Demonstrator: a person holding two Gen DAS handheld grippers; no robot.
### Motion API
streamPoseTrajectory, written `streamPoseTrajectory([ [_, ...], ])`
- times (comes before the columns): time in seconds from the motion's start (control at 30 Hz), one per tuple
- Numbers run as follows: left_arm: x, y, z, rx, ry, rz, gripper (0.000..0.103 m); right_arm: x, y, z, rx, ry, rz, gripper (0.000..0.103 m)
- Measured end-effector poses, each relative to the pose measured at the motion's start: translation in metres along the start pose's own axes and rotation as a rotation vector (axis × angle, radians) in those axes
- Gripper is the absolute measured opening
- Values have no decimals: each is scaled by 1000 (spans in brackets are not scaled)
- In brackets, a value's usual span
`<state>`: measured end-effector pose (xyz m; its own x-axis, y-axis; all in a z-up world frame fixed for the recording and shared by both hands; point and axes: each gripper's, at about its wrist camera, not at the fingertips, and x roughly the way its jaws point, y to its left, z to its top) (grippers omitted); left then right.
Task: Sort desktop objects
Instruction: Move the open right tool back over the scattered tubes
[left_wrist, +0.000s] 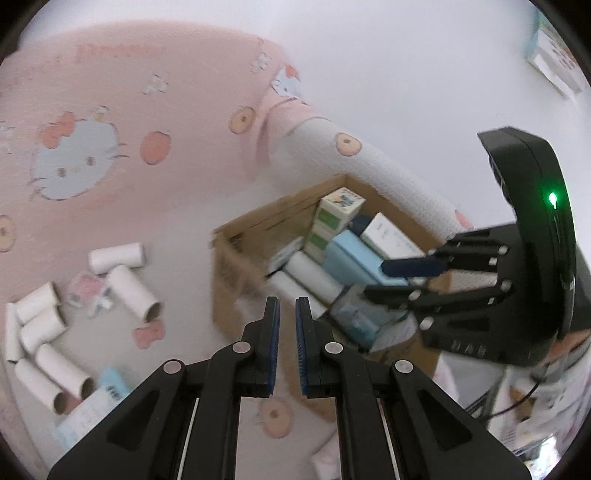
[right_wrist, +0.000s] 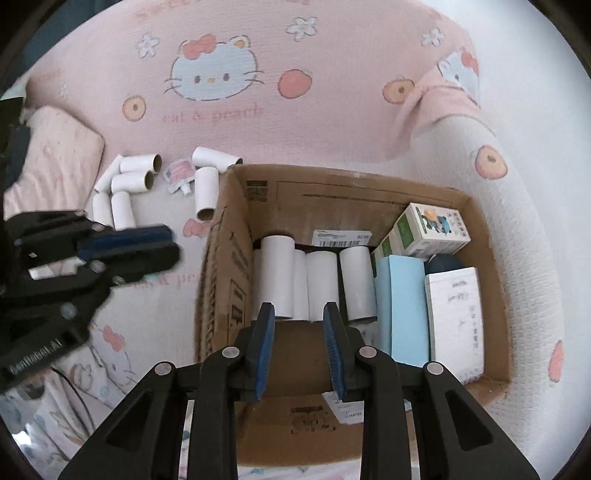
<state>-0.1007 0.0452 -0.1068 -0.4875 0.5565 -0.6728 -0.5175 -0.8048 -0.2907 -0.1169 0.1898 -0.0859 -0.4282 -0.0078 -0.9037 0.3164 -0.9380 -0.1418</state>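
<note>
**Cardboard box half filled, loose tubes left on the pink cloth**

Cardboard, brown and open-topped, formed the box (right_wrist: 369, 192) that sat on a pink cartoon-cat printed cloth (right_wrist: 258, 74). Inside it, a row of white paper tubes (right_wrist: 321, 280) stood side by side against the left part of the floor. To their right lay a pale blue flat carton (right_wrist: 402, 306) and, beside that, a white carton with grey print (right_wrist: 456, 314). A green-and-white carton with a cartoon figure (right_wrist: 428, 229) rested in the far right corner, tilted against the wall.

Outside the box, on the cloth to its left, a loose cluster of white cardboard tubes with brown cores (right_wrist: 125, 184) lay on their sides, some touching each other. A small pink-and-white pouch (right_wrist: 179, 175) lay between that cluster and two more tubes (right_wrist: 207, 184) near the box's corner.

The right gripper (right_wrist: 299, 314) hovered over the near edge of the box, pointing steeply down, its blue-padded jaws a little apart with nothing between them. The left gripper (left_wrist: 287, 306) hung beside the box's left wall, above the cloth; its jaws stood nearly together, a narrow slit showing between the pads, and they held nothing. From the left wrist view the loose tubes lay low to the left.
</note>
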Motion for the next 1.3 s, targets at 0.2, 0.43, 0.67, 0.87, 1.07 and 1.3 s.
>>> streamPoseTrajectory([
  [0.2, -21, 20, -50, -7, -46, 27, 9, -16, 30, -8, -67, -56, -83, 24],
  [0.43, -11, 69, -102, -143, 0, -5, 9, -36, 62, -11, -96, -187, -177, 24],
  [0.67, -20, 130, -121, -350, -26, -6, 10, -46, 92, -22, -88, -335, -97, 24],
  [0.87, -32, 162, -119, -468, -69, -42, 22, -37, 143, -23, -218, -399, -88, 28],
  [1.07, -46, 181, -120, -516, -108, -9, 37, -15, 194, -14, -301, -409, -25, 43],
  [1.3, -56, 224, -123, -679, -167, -9, 47, 13, 221, 3, -283, -430, 13, 58],
])
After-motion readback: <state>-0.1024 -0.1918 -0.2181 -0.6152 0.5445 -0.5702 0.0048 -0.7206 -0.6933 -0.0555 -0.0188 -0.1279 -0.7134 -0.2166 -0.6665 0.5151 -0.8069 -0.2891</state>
